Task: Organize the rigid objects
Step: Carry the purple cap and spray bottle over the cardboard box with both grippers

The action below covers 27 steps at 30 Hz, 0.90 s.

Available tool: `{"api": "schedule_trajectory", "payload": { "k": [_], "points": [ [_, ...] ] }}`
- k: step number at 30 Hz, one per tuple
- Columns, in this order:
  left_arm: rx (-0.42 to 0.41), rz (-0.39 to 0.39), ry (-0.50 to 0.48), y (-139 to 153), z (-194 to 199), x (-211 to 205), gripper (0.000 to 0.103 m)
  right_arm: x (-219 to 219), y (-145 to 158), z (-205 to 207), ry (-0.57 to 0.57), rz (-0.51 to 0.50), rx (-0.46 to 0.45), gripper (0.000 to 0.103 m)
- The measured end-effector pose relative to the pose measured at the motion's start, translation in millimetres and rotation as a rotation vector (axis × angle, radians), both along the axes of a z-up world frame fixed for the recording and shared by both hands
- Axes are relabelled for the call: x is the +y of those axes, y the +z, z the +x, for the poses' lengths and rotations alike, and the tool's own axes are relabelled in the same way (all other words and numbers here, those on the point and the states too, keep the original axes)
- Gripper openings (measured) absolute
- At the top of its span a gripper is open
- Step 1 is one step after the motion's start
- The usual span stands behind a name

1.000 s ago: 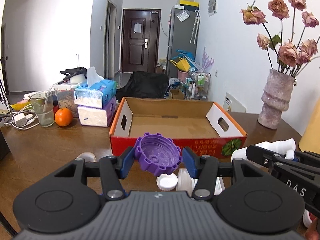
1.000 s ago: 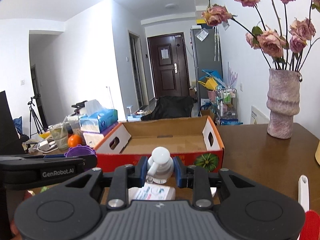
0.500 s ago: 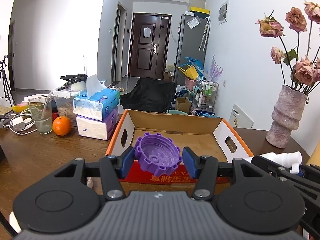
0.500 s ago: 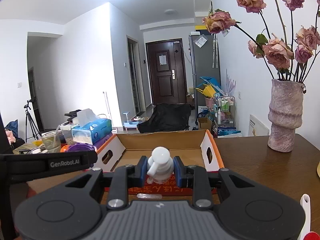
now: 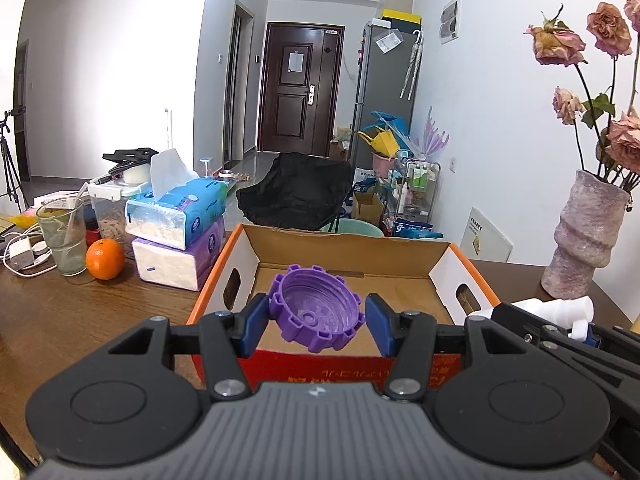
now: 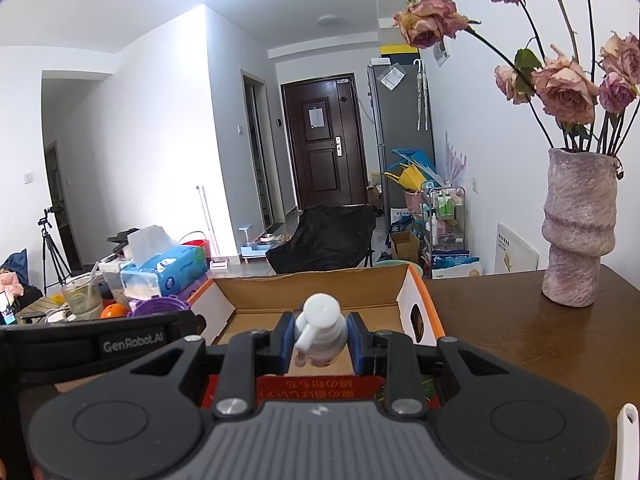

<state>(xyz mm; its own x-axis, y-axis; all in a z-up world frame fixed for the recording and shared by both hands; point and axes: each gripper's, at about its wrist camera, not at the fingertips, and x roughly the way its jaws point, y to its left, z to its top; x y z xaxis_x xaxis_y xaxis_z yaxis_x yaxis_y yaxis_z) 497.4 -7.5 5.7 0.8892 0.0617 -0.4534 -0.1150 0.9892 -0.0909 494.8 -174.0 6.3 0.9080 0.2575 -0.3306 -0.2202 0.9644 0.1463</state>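
Note:
My left gripper is shut on a purple ridged cap, held above the near wall of an open cardboard box with orange rims. My right gripper is shut on a white pump bottle, its pump head up, above the same box. The right gripper with the white bottle shows at the right edge of the left wrist view. The left gripper body and the purple cap show at the left of the right wrist view.
The box stands on a brown wooden table. Left of it are stacked tissue packs, an orange, a glass and chargers. A stone vase with dried roses stands at the right. A white object lies at the lower right.
Both grippers have risen and moved forward with their objects, from in front of the box's near wall to above it. The loose items on the table in front of the box have dropped out of view.

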Motion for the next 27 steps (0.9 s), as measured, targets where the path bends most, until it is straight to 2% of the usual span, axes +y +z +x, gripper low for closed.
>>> {"api": "schedule_trajectory", "payload": {
  "k": [27],
  "points": [
    [0.030, 0.017, 0.027, -13.3, 74.6, 4.9, 0.055, 9.8, -15.8, 77.1, -0.011, -0.012, 0.025, 0.027]
  ]
}}
